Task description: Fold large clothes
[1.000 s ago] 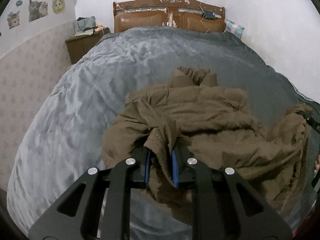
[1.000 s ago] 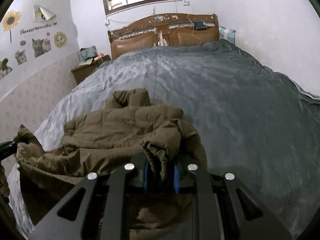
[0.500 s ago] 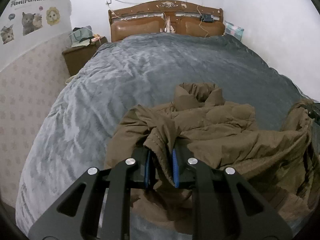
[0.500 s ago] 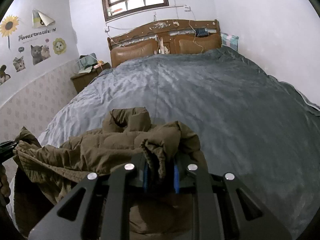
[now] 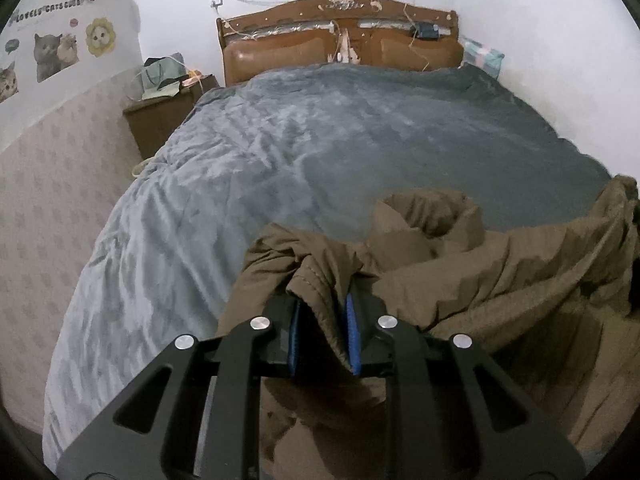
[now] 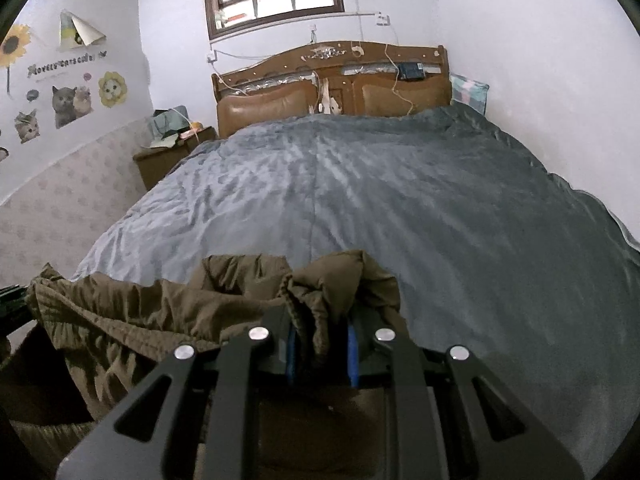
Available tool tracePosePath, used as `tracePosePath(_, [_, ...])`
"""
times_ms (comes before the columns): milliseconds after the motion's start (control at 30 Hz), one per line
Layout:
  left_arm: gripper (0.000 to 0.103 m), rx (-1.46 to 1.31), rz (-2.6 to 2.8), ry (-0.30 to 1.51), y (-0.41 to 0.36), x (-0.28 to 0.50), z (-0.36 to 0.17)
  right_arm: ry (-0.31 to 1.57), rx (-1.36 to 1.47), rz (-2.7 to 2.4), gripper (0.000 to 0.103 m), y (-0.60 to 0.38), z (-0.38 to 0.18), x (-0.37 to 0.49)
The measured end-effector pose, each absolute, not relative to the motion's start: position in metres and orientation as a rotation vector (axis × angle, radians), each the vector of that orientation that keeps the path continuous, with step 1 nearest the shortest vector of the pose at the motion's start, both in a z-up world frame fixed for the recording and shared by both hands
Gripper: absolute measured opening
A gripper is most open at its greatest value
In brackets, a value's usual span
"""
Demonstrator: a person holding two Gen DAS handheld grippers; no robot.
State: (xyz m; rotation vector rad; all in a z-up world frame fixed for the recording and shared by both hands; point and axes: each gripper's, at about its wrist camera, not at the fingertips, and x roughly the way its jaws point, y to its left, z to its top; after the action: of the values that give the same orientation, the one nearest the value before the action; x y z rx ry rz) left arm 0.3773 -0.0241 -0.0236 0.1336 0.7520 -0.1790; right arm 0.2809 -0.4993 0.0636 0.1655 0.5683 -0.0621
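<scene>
A large brown padded coat (image 5: 480,280) hangs stretched between my two grippers above the near end of the bed. My left gripper (image 5: 323,328) is shut on a bunched edge of the coat at its left side. My right gripper (image 6: 320,344) is shut on another bunched edge of the coat (image 6: 160,312), which spreads left of it. The coat's collar (image 5: 428,216) stands up beyond the held edge. The lower part of the coat hangs below the grippers, out of sight.
A wide bed with a grey-blue blanket (image 5: 340,140) stretches ahead to a wooden headboard (image 5: 340,40). A wooden nightstand (image 5: 160,120) with bags stands at the bed's left, by a wall with cat stickers. A white wall runs along the right.
Both grippers have risen and tilted up with the coat. The coat has lifted off the blanket and now hangs between them, and more of the headboard and window shows.
</scene>
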Motion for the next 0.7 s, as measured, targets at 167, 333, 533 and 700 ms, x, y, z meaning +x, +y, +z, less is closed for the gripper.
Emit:
tracePosePath(167, [0.019,0.109,-0.149,0.813,-0.020,0.422,-0.050,0.616,0.163,-0.098,0.019,-0.499,0.032,0.324])
tracePosePath(333, [0.021,0.132,-0.119,0.888,-0.025,0.447,-0.095,0.710,0.142,-0.101,0.019,-0.503,-0.014,0.351])
tracePosePath(533, [0.023,0.170,-0.097,0.896,-0.034,0.451,-0.104,0.726,0.132,-0.089,0.027,-0.501,-0.016,0.354])
tracePosePath(700, [0.036,0.134,-0.122,0.922,-0.027,0.444,-0.093,0.686,0.173,-0.051,0.084,-0.503,0.008,0.337])
